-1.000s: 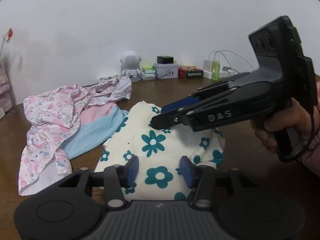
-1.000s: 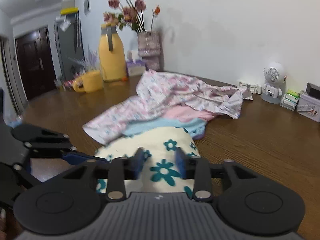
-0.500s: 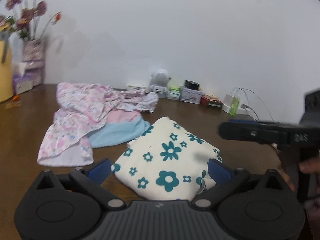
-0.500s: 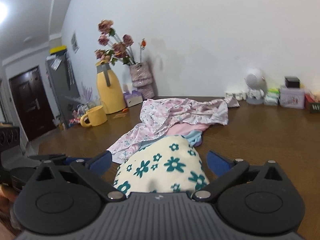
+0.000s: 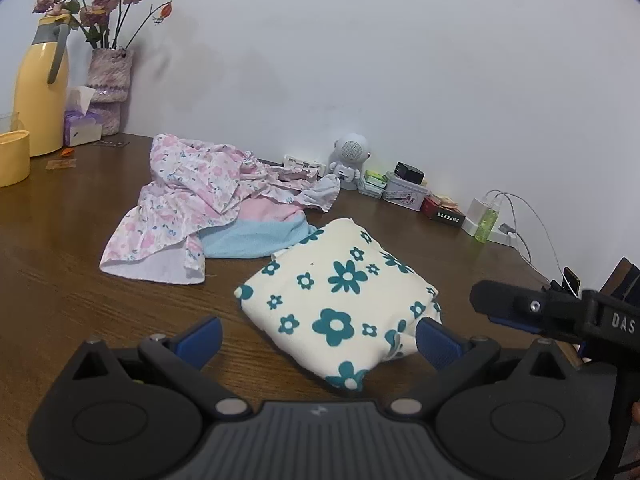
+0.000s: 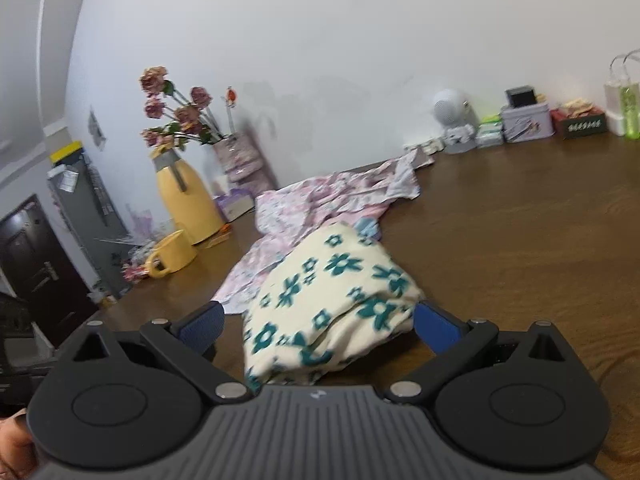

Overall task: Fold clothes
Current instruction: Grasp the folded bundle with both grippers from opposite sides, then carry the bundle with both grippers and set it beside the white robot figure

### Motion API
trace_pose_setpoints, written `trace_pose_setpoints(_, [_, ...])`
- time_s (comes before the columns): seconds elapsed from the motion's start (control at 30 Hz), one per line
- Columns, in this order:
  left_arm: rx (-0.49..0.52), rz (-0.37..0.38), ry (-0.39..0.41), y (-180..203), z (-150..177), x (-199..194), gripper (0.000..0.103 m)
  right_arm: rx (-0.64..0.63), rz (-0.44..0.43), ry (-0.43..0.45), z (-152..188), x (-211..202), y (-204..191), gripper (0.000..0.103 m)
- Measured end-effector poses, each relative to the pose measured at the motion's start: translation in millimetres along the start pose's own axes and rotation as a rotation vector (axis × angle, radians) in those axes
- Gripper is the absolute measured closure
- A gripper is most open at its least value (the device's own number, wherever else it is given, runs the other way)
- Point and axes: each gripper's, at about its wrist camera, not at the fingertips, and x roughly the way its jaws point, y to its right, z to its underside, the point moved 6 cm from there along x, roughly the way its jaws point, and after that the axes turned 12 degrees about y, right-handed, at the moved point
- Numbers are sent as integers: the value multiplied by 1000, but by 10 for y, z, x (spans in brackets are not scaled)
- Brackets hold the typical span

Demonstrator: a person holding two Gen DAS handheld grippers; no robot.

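A folded cream garment with teal flowers (image 5: 340,300) lies on the brown wooden table (image 5: 60,280); it also shows in the right wrist view (image 6: 324,308). Behind it lies a rumpled pink floral garment (image 5: 180,200) over a pink and light blue one (image 5: 256,236). My left gripper (image 5: 318,338) is open and empty, just in front of the folded garment. My right gripper (image 6: 318,324) is open and empty, its jaws wide on either side of the garment's near end. Its fingers also show at the right of the left wrist view (image 5: 532,306).
A yellow thermos (image 5: 40,92), a flower vase (image 5: 108,88), a tissue box (image 5: 80,128) and a yellow mug (image 6: 172,258) stand at the far left. A small white robot speaker (image 5: 350,158), tins, boxes and a charger with cables (image 5: 492,220) line the wall.
Both grippers have opened wide and drawn back from the folded flowered garment, which stays on the table. The right gripper has moved off to the right of the left view.
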Motion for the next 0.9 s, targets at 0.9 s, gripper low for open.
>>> trace_pose_setpoints(0.9, [-316, 60, -226, -363, 117, 694, 10, 36, -336, -439, -231, 1448, 696, 0])
